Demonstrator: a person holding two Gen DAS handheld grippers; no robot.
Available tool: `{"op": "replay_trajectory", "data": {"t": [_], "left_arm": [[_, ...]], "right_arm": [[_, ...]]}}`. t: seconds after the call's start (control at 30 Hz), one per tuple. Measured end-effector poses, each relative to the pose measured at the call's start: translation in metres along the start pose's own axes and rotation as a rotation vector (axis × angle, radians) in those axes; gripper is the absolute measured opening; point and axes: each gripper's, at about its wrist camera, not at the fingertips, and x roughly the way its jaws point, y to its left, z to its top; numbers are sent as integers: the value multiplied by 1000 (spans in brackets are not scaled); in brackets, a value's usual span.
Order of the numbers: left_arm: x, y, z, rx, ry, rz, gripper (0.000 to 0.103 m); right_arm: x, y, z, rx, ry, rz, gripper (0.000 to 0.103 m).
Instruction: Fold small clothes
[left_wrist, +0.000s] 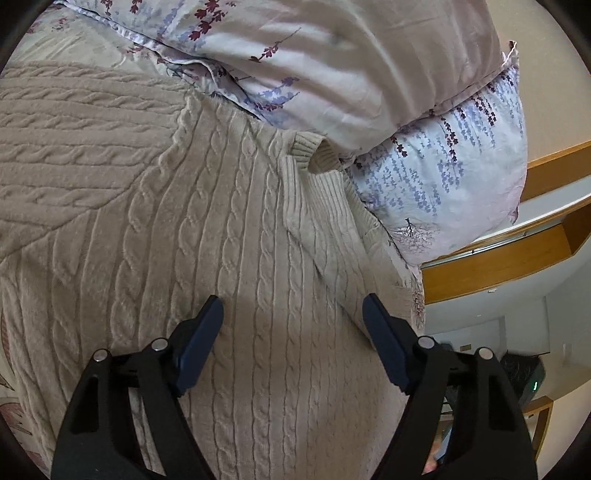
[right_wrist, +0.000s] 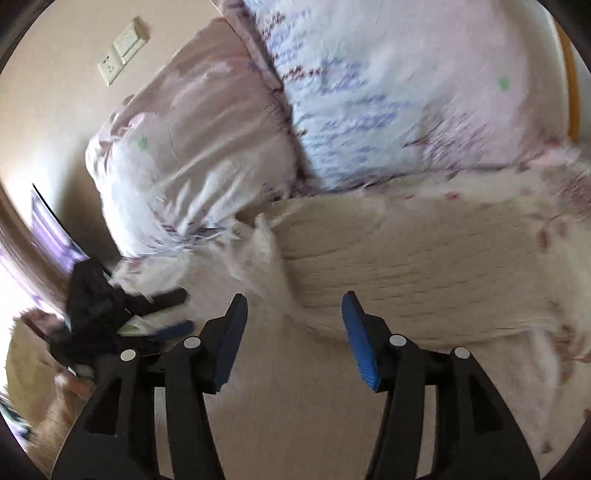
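Left wrist view: a beige cable-knit sweater (left_wrist: 229, 229) lies spread on the bed — thick rope-like ribs run down its body, one sleeve is laid slantwise across it, and the ribbed collar butts against a floral pillow (left_wrist: 369, 74). The left claw (left_wrist: 291, 306) hovers over the knit, jaws apart, nothing between them. In the blurred right wrist view the right claw (right_wrist: 294, 304) is likewise apart and empty — above the sweater's pale edge.
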Motion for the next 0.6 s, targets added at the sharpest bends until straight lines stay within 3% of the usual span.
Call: {"op": "replay_trajectory", "data": {"t": [0.2,0.27,0.33,0.43,0.5,0.6], "left_arm": [[-4,1,7,-17,-3,-10,77],[-5,6,11,-45,12,-31,77],[-8,13,15,-66,18,-54,77],[-10,20,19,-97,14,-82,78],[-10,20,19,-92,14,-89,78],[-9,18,19,-83,13,-75,78]], "right_arm": [[97,-4,31,163,230,75,55],[113,9,26,152,272,186,54],[116,32,14,80,307,288,55],[107,59,-8,-79,344,315,55],[98,60,-22,-69,381,371,55],[71,40,-31,22,323,331,55]]}}
